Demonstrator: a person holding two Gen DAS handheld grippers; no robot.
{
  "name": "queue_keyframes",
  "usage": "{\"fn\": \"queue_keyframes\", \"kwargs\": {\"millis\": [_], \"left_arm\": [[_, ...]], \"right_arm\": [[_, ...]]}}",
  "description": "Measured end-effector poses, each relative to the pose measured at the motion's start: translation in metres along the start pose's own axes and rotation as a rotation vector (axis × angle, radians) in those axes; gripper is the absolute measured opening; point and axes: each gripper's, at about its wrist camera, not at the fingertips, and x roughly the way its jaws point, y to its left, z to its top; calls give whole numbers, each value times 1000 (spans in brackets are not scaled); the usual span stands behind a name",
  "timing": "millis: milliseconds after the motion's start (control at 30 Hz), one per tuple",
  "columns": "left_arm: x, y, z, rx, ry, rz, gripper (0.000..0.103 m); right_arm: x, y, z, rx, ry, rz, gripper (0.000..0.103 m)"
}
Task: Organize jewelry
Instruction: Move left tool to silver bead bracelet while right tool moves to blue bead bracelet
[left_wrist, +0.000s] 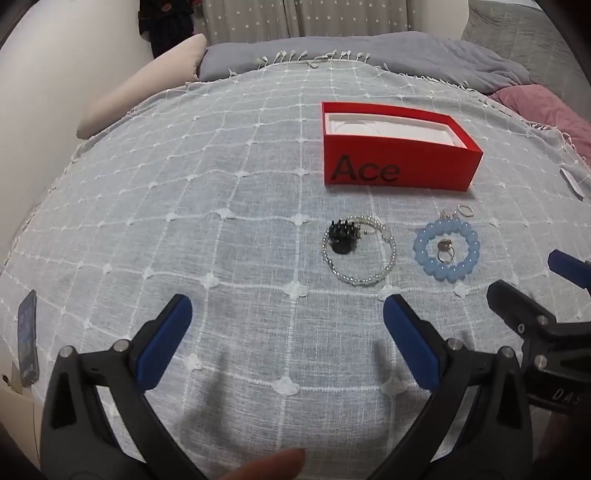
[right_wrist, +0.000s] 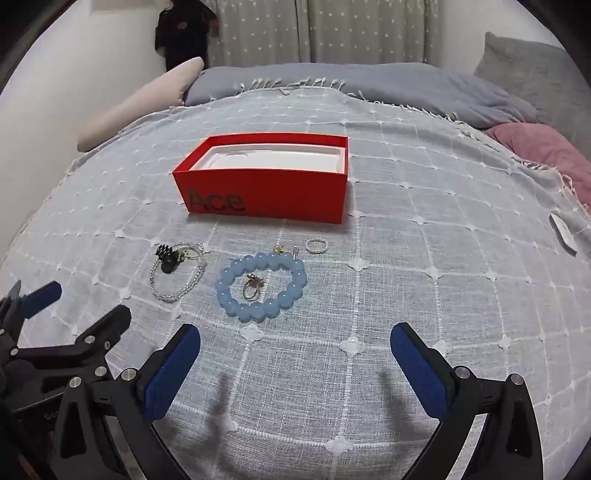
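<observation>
Red box (right_wrist: 266, 195) stood empty on the bed, white tray bare; no jewelry stowed yet. Long axis ran left to right, open side up, "Ace" face toward the cameras. Laid out in front, left to right: black clip (right_wrist: 167, 258) inside pearl strand (right_wrist: 177, 280), blue bead bracelet (right_wrist: 261, 287) around a ring (right_wrist: 252, 290), small ring (right_wrist: 316, 245). Left gripper (left_wrist: 288, 325) and right gripper (right_wrist: 295, 350): both spread wide, holding nothing.
</observation>
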Motion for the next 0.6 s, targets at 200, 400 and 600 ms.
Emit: {"fn": "queue_keyframes", "kwargs": {"millis": [200, 400, 600], "left_arm": [[9, 0, 6, 37, 45, -13, 103], [14, 5, 26, 27, 88, -56, 103], [29, -1, 50, 58, 154, -122, 103]], "right_arm": [[-4, -6, -3, 0, -34, 2, 103], [-11, -1, 7, 3, -44, 9, 103], [-8, 3, 22, -21, -34, -28, 103]]}}
